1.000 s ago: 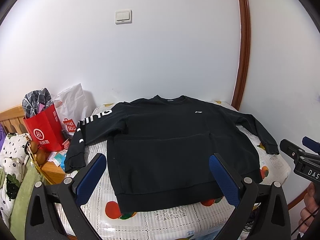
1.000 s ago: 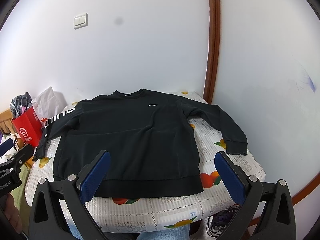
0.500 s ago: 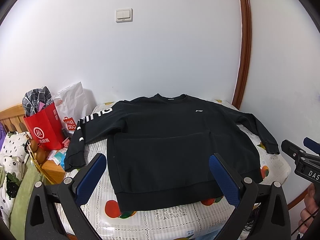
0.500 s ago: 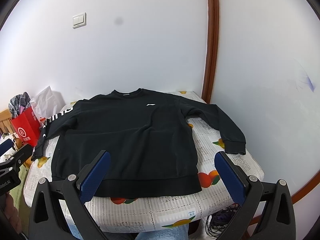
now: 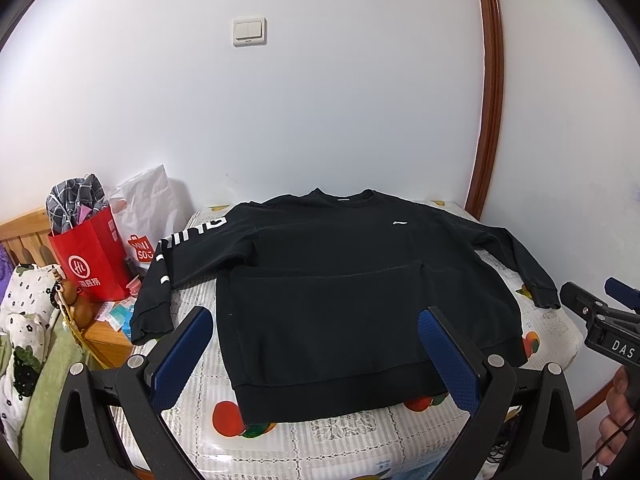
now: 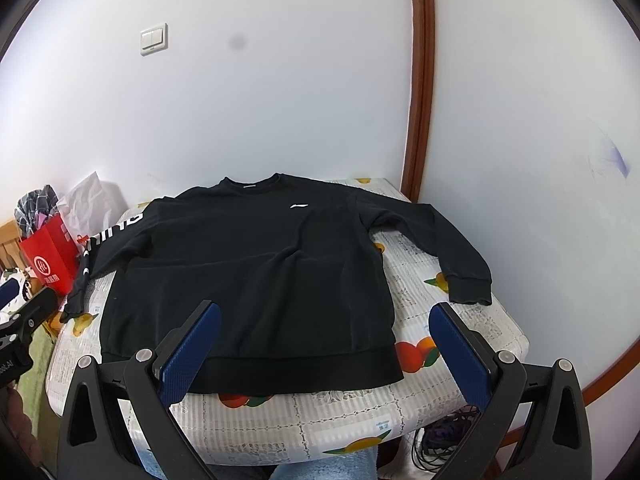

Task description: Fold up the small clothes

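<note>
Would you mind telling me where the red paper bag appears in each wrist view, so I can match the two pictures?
Left wrist view: the red paper bag stands at the left, beside the sweatshirt's lettered sleeve.
Right wrist view: the red paper bag sits at the far left edge, smaller, just beyond the same sleeve.
Shared landmark: the white wall switch, high on the wall.
</note>
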`<state>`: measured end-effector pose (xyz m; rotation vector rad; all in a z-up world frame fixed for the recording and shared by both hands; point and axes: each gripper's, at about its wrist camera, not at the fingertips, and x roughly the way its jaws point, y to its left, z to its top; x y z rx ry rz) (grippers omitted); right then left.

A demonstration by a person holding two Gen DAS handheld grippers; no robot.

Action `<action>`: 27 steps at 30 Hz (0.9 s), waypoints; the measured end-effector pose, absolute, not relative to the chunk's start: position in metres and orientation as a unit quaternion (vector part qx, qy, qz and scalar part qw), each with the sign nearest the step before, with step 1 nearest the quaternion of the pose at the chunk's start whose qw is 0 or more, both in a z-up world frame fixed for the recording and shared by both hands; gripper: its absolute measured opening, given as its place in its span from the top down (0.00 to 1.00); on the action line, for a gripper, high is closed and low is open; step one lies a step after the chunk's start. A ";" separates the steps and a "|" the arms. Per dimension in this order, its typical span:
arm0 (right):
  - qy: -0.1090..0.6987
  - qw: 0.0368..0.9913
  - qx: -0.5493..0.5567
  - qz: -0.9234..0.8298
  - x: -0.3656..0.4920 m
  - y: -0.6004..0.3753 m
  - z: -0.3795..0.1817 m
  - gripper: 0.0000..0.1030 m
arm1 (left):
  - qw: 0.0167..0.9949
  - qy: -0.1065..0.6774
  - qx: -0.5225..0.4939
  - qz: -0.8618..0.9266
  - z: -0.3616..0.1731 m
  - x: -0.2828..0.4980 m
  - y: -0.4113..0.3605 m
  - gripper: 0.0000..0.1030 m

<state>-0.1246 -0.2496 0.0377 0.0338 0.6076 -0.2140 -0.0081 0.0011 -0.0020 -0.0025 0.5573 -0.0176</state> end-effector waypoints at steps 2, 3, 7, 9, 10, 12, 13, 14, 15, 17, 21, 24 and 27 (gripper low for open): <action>0.299 0.948 0.015 -0.105 -0.125 -0.249 0.038 0.01 | 0.961 0.275 -0.001 -0.009 -0.002 -0.008 0.001 0.00; 0.299 0.949 0.015 -0.104 -0.124 -0.248 0.038 0.01 | 0.961 0.276 -0.001 -0.009 -0.002 -0.008 0.001 0.00; 0.298 0.949 0.011 -0.105 -0.122 -0.245 0.038 0.01 | 0.961 0.276 0.001 -0.010 -0.002 -0.008 0.002 0.00; 0.299 0.948 0.012 -0.104 -0.119 -0.244 0.038 0.01 | 0.961 0.276 0.002 -0.011 -0.001 -0.007 0.003 0.00; 0.300 0.948 0.011 -0.104 -0.116 -0.243 0.037 0.01 | 0.961 0.276 0.003 -0.012 -0.001 -0.007 0.004 0.00; 0.300 0.948 0.010 -0.103 -0.113 -0.242 0.036 0.01 | 0.961 0.278 0.005 -0.010 0.000 -0.002 0.003 0.00; 0.302 0.948 0.010 -0.103 -0.110 -0.242 0.036 0.01 | 0.960 0.279 0.004 -0.010 0.000 0.002 0.004 0.00; 0.303 0.947 0.011 -0.104 -0.107 -0.242 0.035 0.01 | 0.960 0.279 0.003 -0.012 0.000 0.003 0.004 0.00; 0.304 0.947 0.014 -0.102 -0.104 -0.242 0.035 0.01 | 0.960 0.281 0.002 -0.013 0.001 0.007 0.003 0.00; 0.305 0.947 0.018 -0.098 -0.099 -0.244 0.034 0.01 | 0.959 0.283 0.001 -0.015 0.001 0.014 0.003 0.00; 0.306 0.946 0.022 -0.104 -0.085 -0.246 0.030 0.01 | 0.957 0.288 0.003 -0.014 0.000 0.032 0.006 0.00; 0.313 0.944 0.023 -0.106 -0.067 -0.247 0.023 0.01 | 0.954 0.299 0.002 -0.009 -0.007 0.050 0.013 0.00; 0.322 0.940 0.032 -0.107 -0.048 -0.253 0.012 0.01 | 0.950 0.312 -0.007 0.009 -0.019 0.074 0.027 0.00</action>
